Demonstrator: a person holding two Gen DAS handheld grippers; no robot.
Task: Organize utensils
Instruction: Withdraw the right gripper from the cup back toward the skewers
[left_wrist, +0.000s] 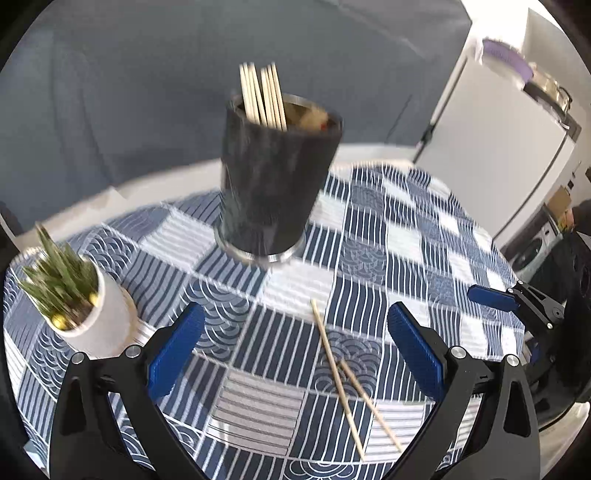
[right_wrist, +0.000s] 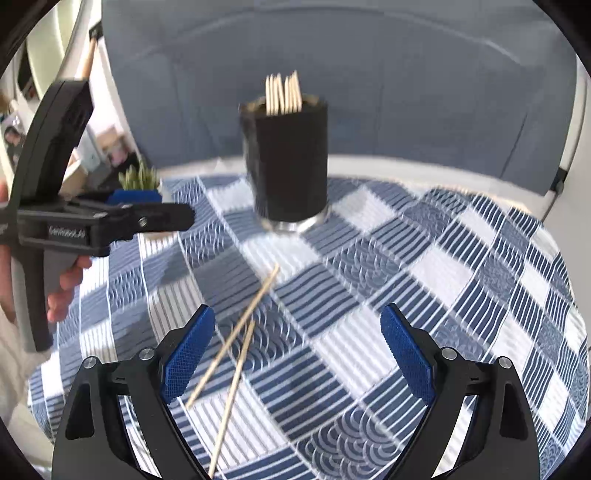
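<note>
A dark cylindrical holder with several wooden chopsticks standing in it sits on the blue patterned tablecloth; it also shows in the right wrist view. Two loose chopsticks lie crossed on the cloth, also seen in the right wrist view. My left gripper is open and empty above the cloth, the loose chopsticks between its fingers. My right gripper is open and empty, the chopsticks near its left finger. The left gripper also appears in the right wrist view.
A small white pot with a green plant stands at the left of the table. A grey-blue sofa lies behind the table. A white fridge is at the right. The right gripper's finger shows at the table's right edge.
</note>
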